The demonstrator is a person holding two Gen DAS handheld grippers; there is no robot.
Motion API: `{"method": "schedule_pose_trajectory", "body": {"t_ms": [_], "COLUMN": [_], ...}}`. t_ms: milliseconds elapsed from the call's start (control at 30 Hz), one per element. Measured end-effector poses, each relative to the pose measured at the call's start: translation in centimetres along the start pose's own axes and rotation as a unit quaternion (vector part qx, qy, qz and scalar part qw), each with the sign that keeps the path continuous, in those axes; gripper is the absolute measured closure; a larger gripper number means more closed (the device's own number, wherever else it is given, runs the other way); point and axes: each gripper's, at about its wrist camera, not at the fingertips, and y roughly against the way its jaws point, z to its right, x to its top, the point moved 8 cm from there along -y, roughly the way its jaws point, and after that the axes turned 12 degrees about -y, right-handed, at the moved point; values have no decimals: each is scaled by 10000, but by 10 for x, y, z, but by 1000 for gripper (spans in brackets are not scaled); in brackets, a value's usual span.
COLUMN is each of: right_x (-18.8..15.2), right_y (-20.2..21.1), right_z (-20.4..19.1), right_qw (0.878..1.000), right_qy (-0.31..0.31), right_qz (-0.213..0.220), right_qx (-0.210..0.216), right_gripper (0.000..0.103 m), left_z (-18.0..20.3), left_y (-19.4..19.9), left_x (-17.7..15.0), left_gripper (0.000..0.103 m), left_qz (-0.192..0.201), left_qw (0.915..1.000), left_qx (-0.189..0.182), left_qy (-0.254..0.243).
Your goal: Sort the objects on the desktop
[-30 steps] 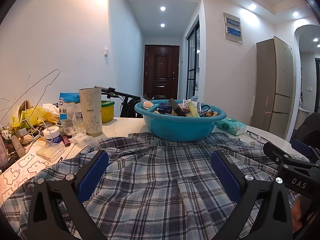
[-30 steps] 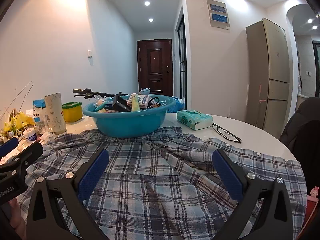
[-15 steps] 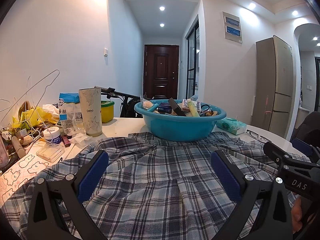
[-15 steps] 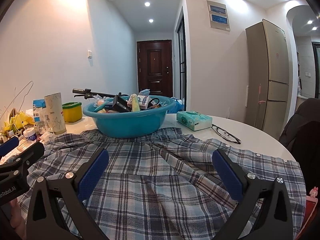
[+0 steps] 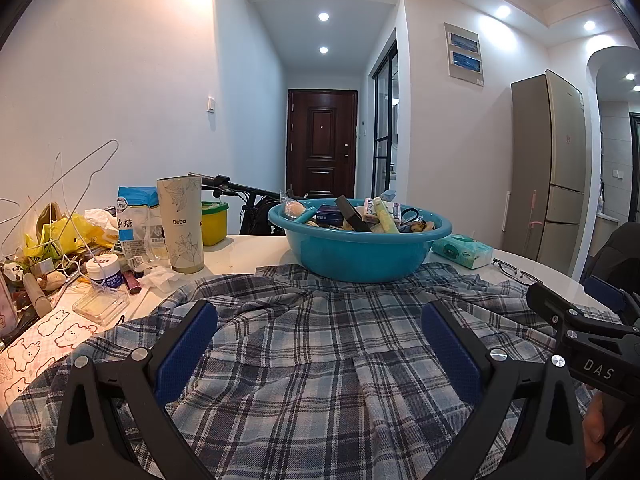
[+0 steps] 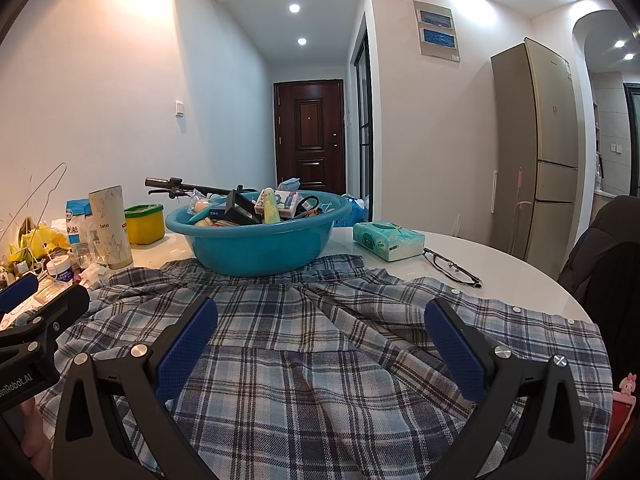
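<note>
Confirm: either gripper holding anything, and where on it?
Nothing held. Left gripper and right gripper are both open above the plaid shirt.

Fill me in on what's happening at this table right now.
A person holds two grippers over a plaid shirt spread on the white table. The left gripper and right gripper are both open and hold nothing. A teal basin full of small items sits on the shirt's far edge.

The white round table carries a plaid shirt, tissue pack and glasses.
</note>
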Motion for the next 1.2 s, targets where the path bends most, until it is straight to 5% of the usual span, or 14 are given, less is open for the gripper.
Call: {"method": "schedule_pose_trajectory", "body": {"t_ms": [1200], "right_x": [-1], "right_y": [-1], "right_z": [1], "right_qw": [10000], "right_qy": [-11], "right_qz": [-17], "right_qx": [-29], "right_gripper": [0], "left_z": [-4], "left_y": [-1], "left_x": [-1], "left_gripper": [0], "left_qz": [-27], "left_qw": [10000], "left_qx": [84], "left_qy": [-35]}}
